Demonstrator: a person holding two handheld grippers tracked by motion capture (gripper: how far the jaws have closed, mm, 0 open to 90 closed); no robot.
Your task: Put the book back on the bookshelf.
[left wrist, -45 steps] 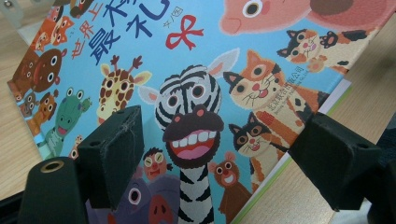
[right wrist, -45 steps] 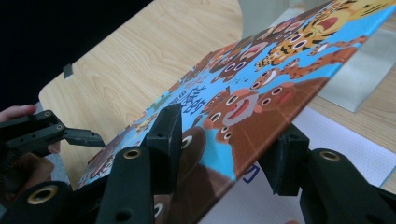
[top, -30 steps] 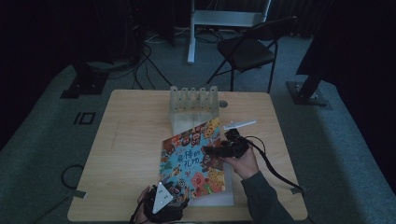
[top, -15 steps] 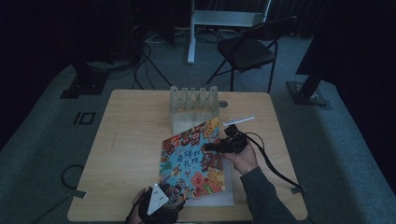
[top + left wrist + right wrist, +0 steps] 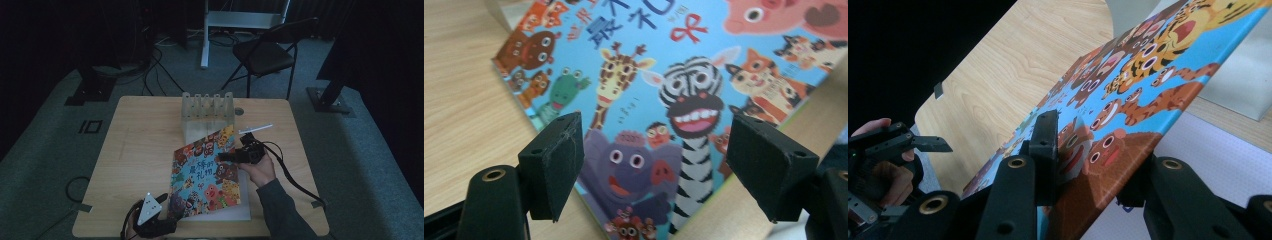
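Note:
A picture book (image 5: 205, 170) with bright cartoon animals lies slanted on the wooden table (image 5: 140, 150). Its right edge is raised off a white sheet (image 5: 220, 214). My right gripper (image 5: 227, 157) is shut on that edge; in the right gripper view the jaws (image 5: 1088, 150) pinch the cover (image 5: 1128, 85) from both sides. By the table's front edge, my left gripper (image 5: 162, 199) stands open at the book's near left corner. In the left gripper view the cover (image 5: 674, 75) fills the gap between the open jaws (image 5: 654, 150). The right gripper view also catches the left gripper (image 5: 898, 145) farther off.
A pale rack with several upright slots (image 5: 207, 107) stands behind the book at the table's far middle. A white stick (image 5: 255, 128) lies to the right of it. A folding chair (image 5: 265, 52) and stand bases sit on the floor beyond.
My left gripper has shifted left along the front edge, toward the book's near corner. The right gripper still grips the raised edge and has barely moved.

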